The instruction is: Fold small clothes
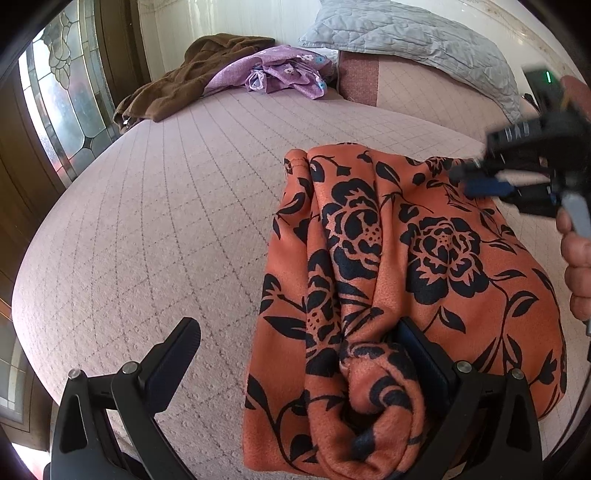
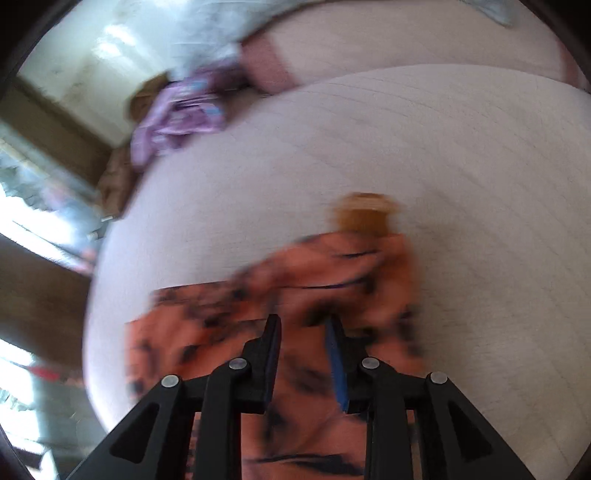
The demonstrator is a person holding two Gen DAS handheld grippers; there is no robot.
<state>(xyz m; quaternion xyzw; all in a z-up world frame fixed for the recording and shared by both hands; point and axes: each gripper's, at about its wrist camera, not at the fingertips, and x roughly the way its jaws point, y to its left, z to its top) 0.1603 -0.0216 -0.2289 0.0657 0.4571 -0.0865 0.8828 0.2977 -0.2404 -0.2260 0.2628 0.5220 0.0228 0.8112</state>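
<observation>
Lying on the pale quilted bed [image 1: 147,221], the orange garment with black floral print [image 1: 406,258] is shown partly folded, its near end bunched into a soft roll. That roll sits between the spread fingers of the left tongs [image 1: 295,365]: the right-hand finger [image 1: 424,354] is pressed into the cloth, while the left-hand finger [image 1: 173,354] stands clear over bare bedding, so the tongs are released and nothing is clamped. The tongs are angled steeply down at the near edge, probably to pin the fold while the other end is dealt with. The right tongs [image 2: 303,332] are held by a hand [image 1: 576,258] above the garment's far side, also pitched downward. In the blurred right wrist view a narrow gap is seen between the pads, and no cloth appears to be caught in it, though the blur makes this uncertain. A brown garment [image 1: 173,81], a purple flowered cloth [image 1: 280,70] and a grey quilted pillow [image 1: 406,33] are left at the head of the bed, well apart from the work.
</observation>
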